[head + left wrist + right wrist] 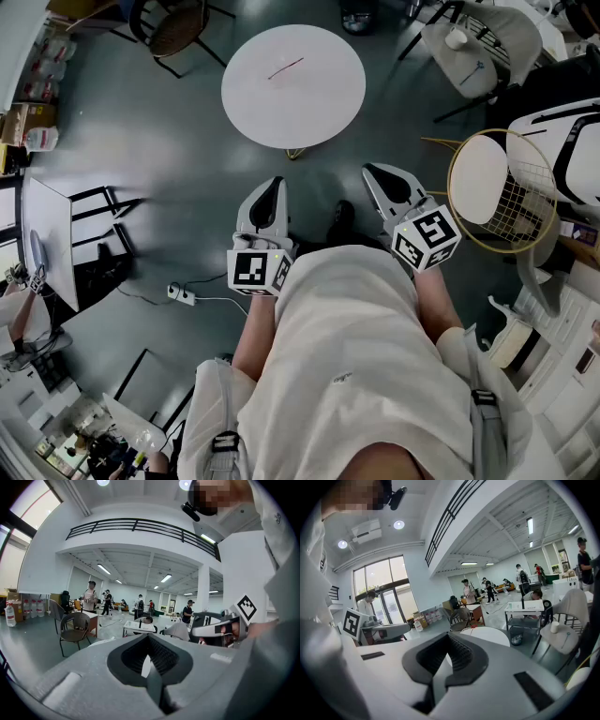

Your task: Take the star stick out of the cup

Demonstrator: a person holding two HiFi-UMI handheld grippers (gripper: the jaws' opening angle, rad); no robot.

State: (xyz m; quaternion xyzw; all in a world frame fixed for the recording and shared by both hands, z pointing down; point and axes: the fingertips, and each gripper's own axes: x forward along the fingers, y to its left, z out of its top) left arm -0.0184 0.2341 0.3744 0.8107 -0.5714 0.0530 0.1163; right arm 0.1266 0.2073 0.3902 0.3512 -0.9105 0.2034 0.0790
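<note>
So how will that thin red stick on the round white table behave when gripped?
The thin red stick looks slender: probably light, easily flicked aside. Lying flat on the round white table, it may be hard to pinch.

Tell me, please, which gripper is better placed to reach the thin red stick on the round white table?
Probably left: the left gripper lines up more nearly with the thin red stick than the right gripper; both are shut and similarly far back.

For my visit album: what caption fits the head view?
Person holding shut left gripper and shut right gripper faces round white table bearing a thin red stick.
</note>
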